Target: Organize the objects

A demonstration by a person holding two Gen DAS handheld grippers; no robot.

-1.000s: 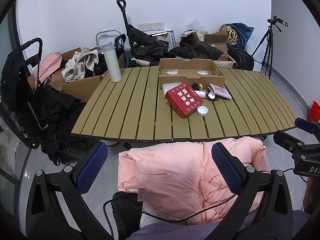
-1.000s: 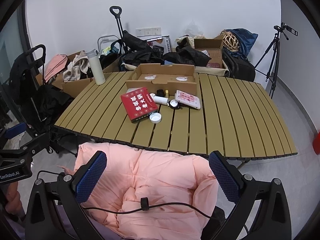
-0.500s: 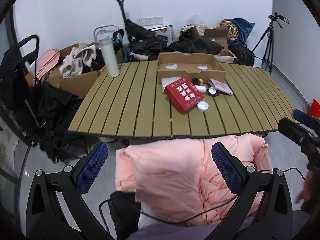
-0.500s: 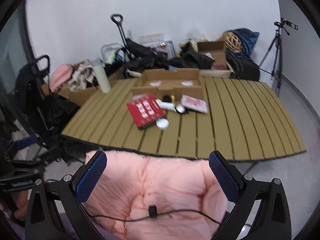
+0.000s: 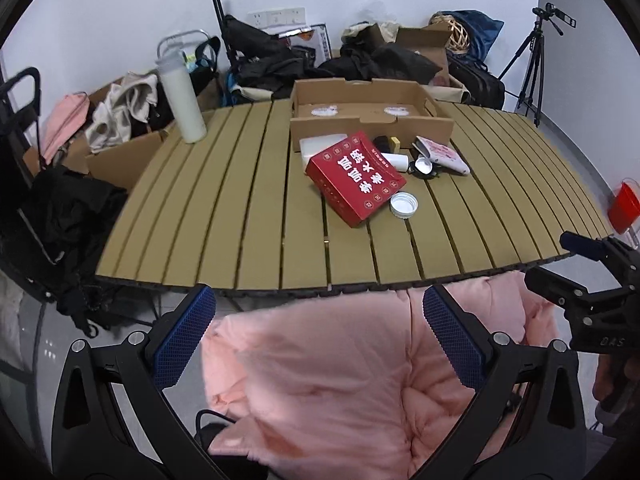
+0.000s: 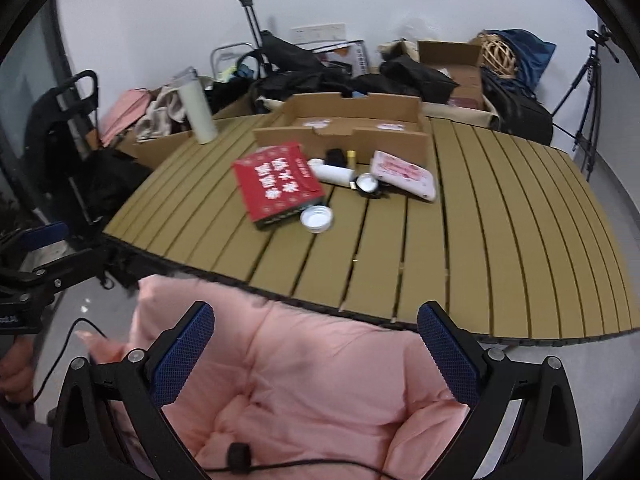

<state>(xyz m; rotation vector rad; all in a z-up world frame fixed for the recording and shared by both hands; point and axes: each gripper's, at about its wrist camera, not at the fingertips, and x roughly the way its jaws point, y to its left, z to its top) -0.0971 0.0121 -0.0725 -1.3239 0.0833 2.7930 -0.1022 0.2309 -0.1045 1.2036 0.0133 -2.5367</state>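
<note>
Left tongs (image 5: 318,336): you hold them spread wide, nothing between the blue pads; they hang over the pink padded jacket (image 5: 340,380) at the near desk edge.
White bottle (image 5: 182,98): upright, far left of the slatted desk (image 5: 224,216), well apart from the rest.
Red box (image 5: 355,178): flat, skewed, mid-desk, in front of the open cardboard tray (image 5: 370,118).
White lid (image 5: 404,205): open side up, just beside the red box's near right corner.
Small items: white tube (image 6: 334,172), round black item (image 6: 368,184), pink packet (image 6: 402,174), in a row right of the red box.
Right tongs (image 6: 316,350): jaws wide but closing, nothing between them; they also hang over the jacket, short of the desk.
</note>
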